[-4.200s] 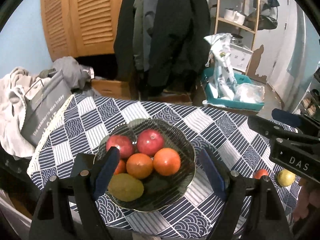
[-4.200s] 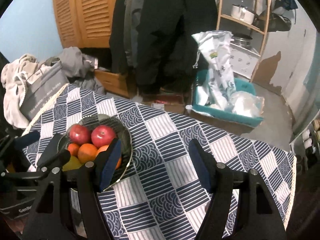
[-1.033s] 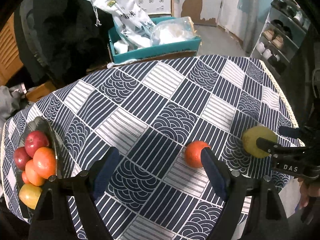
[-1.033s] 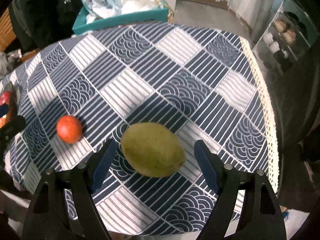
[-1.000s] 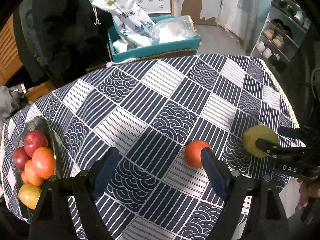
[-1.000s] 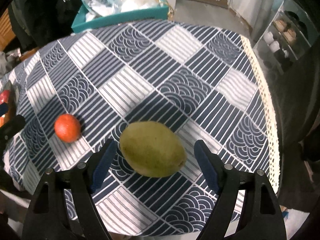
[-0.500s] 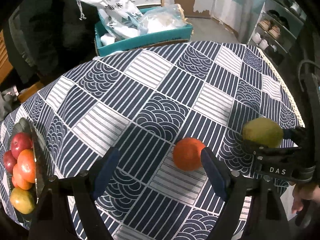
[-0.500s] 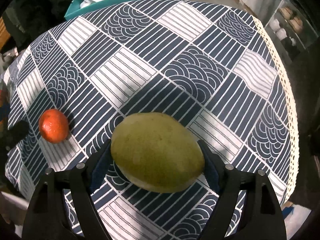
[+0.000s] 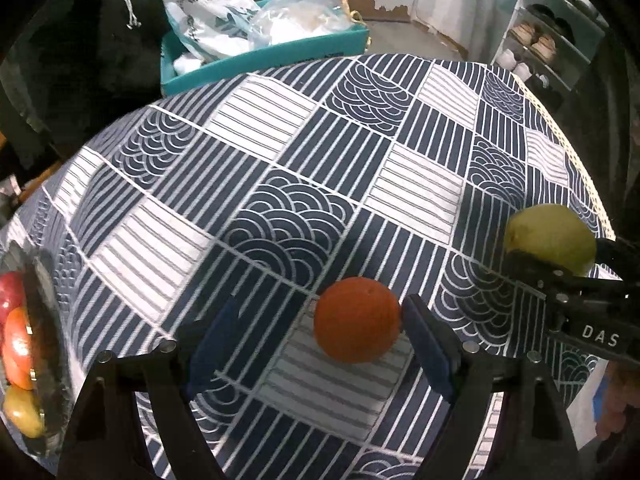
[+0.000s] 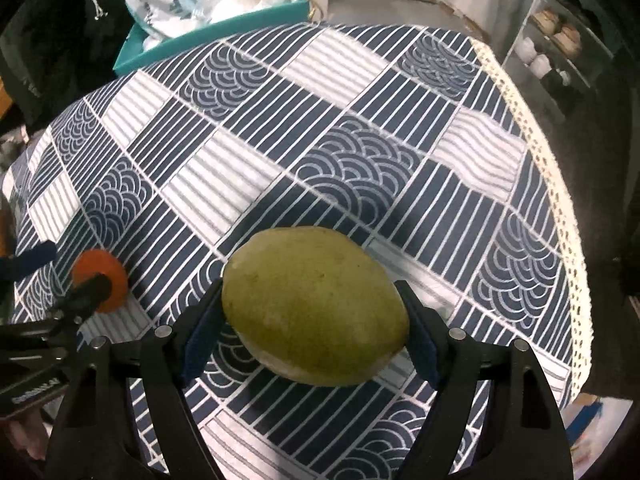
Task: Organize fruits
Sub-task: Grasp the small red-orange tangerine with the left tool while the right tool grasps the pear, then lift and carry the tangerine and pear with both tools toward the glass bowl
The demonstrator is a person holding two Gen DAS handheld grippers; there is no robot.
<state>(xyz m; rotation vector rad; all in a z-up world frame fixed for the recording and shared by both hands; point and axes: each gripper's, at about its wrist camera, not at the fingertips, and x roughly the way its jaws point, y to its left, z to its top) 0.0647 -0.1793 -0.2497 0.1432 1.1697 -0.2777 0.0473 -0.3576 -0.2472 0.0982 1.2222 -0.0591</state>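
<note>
An orange (image 9: 357, 319) lies on the patterned tablecloth (image 9: 280, 168). My left gripper (image 9: 320, 340) is open around it, the right pad touching or nearly touching it, the left pad well apart. My right gripper (image 10: 308, 328) is shut on a green mango (image 10: 316, 306), both pads against its sides; it also shows in the left wrist view (image 9: 550, 238). The orange shows at the left of the right wrist view (image 10: 100, 280). A dark glass bowl (image 9: 48, 360) with red, orange and yellow-green fruit stands at the far left edge.
The table's lace-trimmed edge (image 10: 560, 216) runs close on the right. Beyond the table's far side stands a teal box (image 9: 264, 56) with white bags. A shoe rack (image 9: 544, 44) is at the far right.
Both grippers have moved down and forward. The orange now lies between my left pads. My right pads have closed onto the mango's sides.
</note>
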